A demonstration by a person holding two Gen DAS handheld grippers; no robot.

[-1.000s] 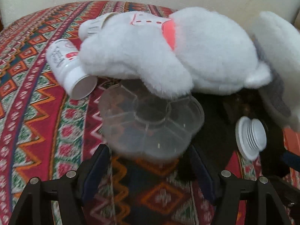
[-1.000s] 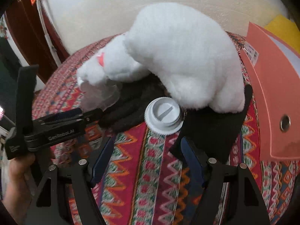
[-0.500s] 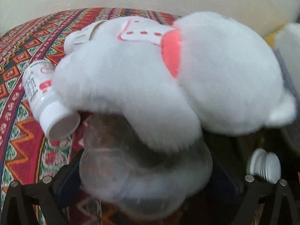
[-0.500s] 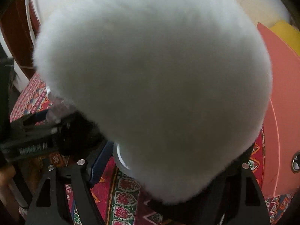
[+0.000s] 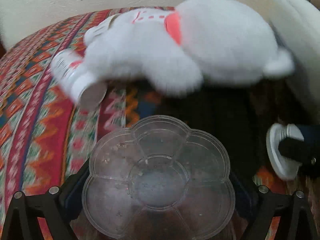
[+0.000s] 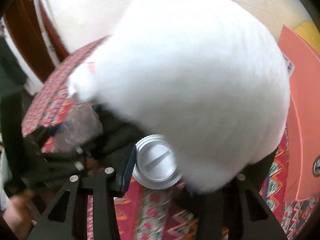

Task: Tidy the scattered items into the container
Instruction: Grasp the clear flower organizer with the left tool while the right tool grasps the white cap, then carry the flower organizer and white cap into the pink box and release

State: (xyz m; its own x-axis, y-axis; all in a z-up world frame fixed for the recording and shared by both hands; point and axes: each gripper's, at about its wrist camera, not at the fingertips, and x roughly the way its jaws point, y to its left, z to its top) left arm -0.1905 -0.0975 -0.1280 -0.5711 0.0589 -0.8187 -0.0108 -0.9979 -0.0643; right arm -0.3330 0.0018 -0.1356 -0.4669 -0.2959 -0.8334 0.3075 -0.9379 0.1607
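Note:
A clear flower-shaped compartment tray (image 5: 158, 178) sits between the fingers of my left gripper (image 5: 158, 180), which is shut on it; it also shows in the right wrist view (image 6: 78, 128). A white plush toy (image 5: 180, 54) with a coral collar lies on the patterned cloth; it fills the right wrist view (image 6: 192, 84). A white screw cap (image 6: 158, 163) lies between the fingers of my right gripper (image 6: 160, 172), whose jaws stand around it; the right finger is hidden by the plush. The cap also shows in the left wrist view (image 5: 280, 152). A white bottle (image 5: 78, 76) lies on its side.
A black cloth (image 5: 220, 120) lies under the plush and cap. A salmon-pink folder (image 6: 300, 104) stands at the right, with a yellow one behind it. A white cushion (image 5: 296, 32) is at the far right. A cream wall is behind the table.
My left gripper has pulled the clear tray back from under the plush. My right gripper has closed in around the white cap, beneath the plush.

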